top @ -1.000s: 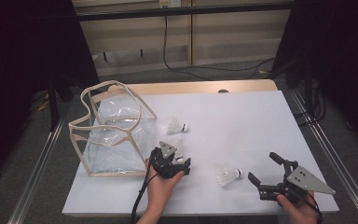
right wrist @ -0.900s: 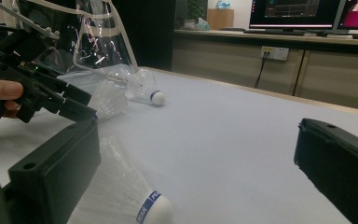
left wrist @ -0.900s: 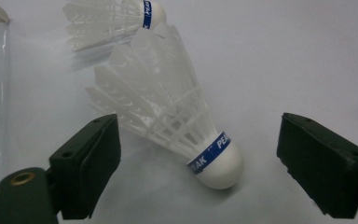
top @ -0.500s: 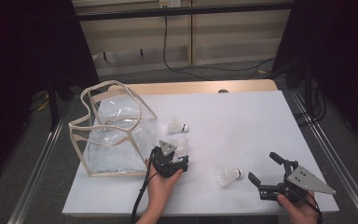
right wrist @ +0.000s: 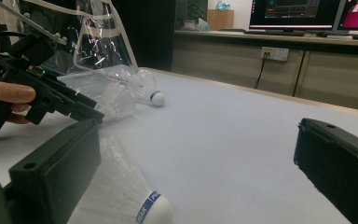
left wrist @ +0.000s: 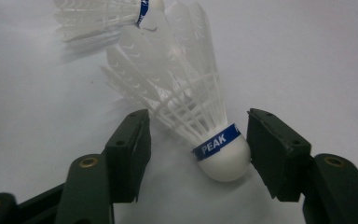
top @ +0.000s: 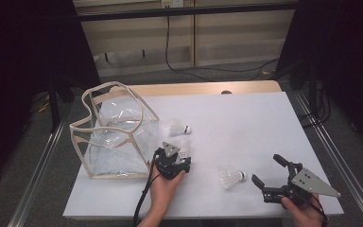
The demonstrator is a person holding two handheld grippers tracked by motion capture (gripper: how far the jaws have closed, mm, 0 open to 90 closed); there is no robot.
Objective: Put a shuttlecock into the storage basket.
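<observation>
A white feather shuttlecock (left wrist: pixel 214 140) with a blue band lies on the white table, cork toward my left gripper (left wrist: pixel 198 126). Its jaws have just been closing. The right pad is at the cork and the left pad stands clear, so nothing is clamped. From above, the left gripper (top: pixel 180 157) sits beside the clear bag (top: pixel 116 137). A second shuttlecock (top: pixel 178 127) lies just beyond it. A third shuttlecock (top: pixel 230 177) lies left of my right gripper (top: pixel 266 169). In the right gripper view this gripper (right wrist: pixel 200 158) is wide open, with that shuttlecock (right wrist: pixel 140 200) by its left jaw.
The clear plastic bag with cream trim (right wrist: pixel 93 42) stands open at the table's left. The white table top (top: pixel 246 127) has free room in the middle and on the right. Metal rails run along both sides, and cabinets with cables stand behind.
The left gripper's jaws have drawn closer around the shuttlecock. Both hands and all three shuttlecocks keep their places.
</observation>
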